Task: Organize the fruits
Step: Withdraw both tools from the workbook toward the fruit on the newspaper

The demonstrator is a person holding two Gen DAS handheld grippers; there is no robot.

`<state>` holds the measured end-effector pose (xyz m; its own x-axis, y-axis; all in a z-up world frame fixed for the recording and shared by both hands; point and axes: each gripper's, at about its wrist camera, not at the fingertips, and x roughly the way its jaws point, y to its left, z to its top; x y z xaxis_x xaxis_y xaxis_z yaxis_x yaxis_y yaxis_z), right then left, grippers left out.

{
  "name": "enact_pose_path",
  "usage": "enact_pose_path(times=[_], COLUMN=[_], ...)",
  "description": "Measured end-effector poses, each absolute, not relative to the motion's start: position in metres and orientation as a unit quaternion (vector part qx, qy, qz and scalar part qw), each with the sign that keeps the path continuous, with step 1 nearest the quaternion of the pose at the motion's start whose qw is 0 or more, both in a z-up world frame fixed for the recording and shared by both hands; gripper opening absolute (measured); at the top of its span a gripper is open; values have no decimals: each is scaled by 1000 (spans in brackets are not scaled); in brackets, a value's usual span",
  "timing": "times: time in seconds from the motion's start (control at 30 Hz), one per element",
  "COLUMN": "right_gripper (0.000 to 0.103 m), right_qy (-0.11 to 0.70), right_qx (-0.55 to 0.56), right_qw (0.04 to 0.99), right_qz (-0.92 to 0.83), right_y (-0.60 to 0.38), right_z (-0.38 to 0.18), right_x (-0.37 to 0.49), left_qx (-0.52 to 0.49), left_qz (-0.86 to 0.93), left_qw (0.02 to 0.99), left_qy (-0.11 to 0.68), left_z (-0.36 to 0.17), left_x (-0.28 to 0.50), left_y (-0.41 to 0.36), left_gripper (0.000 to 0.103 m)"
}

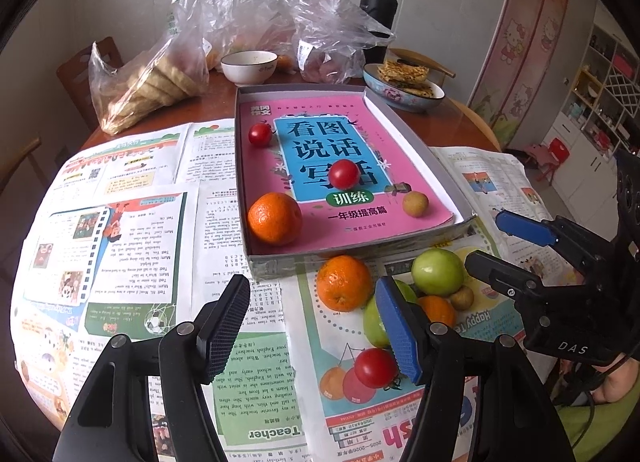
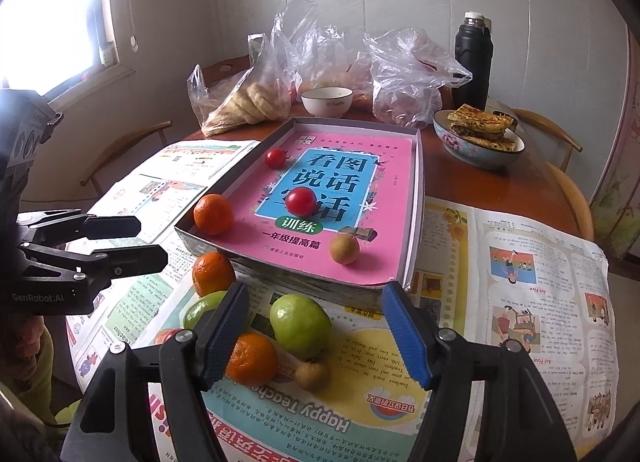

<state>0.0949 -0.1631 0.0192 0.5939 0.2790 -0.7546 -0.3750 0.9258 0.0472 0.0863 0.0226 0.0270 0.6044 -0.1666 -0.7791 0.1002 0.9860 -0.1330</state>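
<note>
A: Fruits: four already in the tray [image 2: 416, 197]; a loose cluster sits on the newspaper [image 2: 520, 262] just near of it.

B: Step?

A: Mid-sort. Right hand-held gripper [image 2: 320, 338] open over the green fruit [image 2: 300, 324], holding nothing. Left hand-held gripper [image 1: 316, 334] open, empty.

B: Next?

A: Probably lower, close on it, lift into tray.

Your worktop [image 2: 480, 181] is polished wood with a glossy sheen, covered in matt printed newspaper [image 2: 520, 282]. The tray [image 2: 418, 181] is grey cardboard holding a pink book [image 2: 384, 254] with a smooth paper cover. The tomatoes [image 1: 343, 173] are glossy; the oranges [image 1: 274, 217] show dimpled peel. Your left gripper [image 1: 314, 326] carries ribbed blue pads [image 1: 398, 338] on matt black plastic. The bags [image 2: 404, 73] are crinkled clear plastic.
</note>
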Motion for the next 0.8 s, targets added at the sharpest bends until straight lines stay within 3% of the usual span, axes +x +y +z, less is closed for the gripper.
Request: enact_pose_path(times=[0.8], right_gripper=[71], right_qy=[435], right_qx=[-61], right_qw=[878], right_qz=[189], right_y=[-160], right_z=[5], right_x=[89], left_qx=[-15], left_qz=[-112], left_qw=[879], left_qy=[464], left_z=[9], left_x=[63], left_y=[7], left_gripper=[73])
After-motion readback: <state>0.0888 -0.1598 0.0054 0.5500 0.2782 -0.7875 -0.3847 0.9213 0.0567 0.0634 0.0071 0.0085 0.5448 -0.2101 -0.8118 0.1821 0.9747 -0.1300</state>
